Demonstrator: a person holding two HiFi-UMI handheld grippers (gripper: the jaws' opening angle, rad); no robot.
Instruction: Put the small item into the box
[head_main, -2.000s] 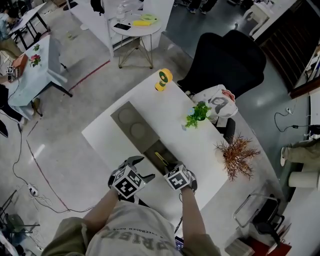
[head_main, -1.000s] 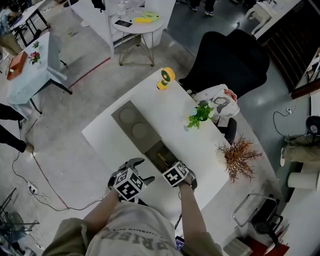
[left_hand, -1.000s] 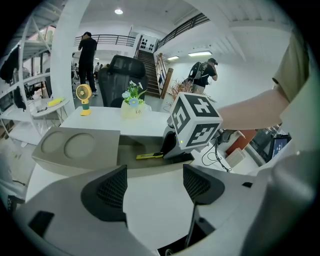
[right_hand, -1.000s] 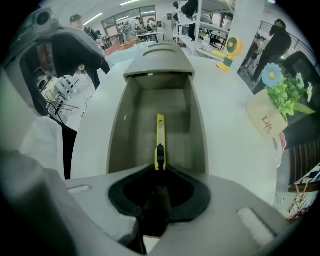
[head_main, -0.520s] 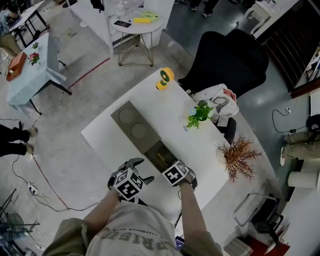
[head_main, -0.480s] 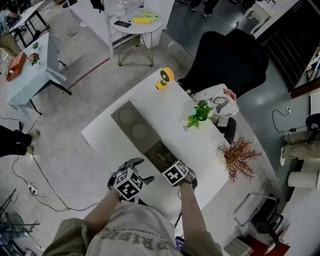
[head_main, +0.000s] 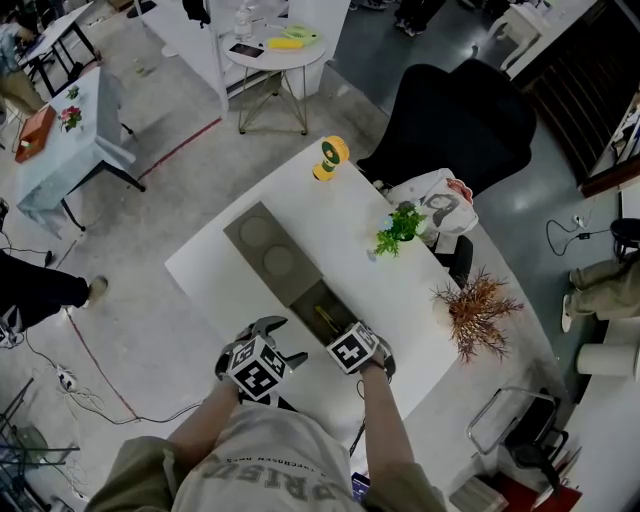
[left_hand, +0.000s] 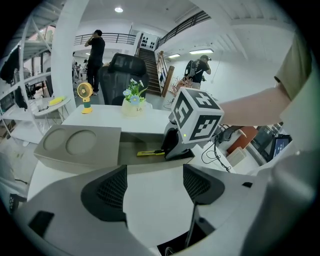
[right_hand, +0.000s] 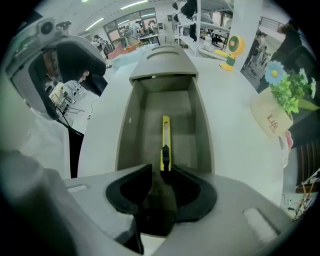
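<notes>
Fingers (head_main: 268, 323) of L gripper (head_main: 283, 340), head view: wide, empty, near-left of box (head_main: 250, 235); R gripper (head_main: 338, 330) at the box's near end.
L gripper view: yellow knife (left_hand: 148, 152) lies in the box, R nearer.
R gripper view: fingers opening, knife's near end btw the tips, long axis near-far. Pot (right_hand: 270, 120) reads "Life".

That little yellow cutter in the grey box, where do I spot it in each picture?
Head view: yellow cutter sits low centre, inside the grey box.
Left gripper view: cutter at centre, a thin strip.
Right gripper view: cutter at centre, pointing away.
Shared landmark: the yellow desk fan.
</notes>
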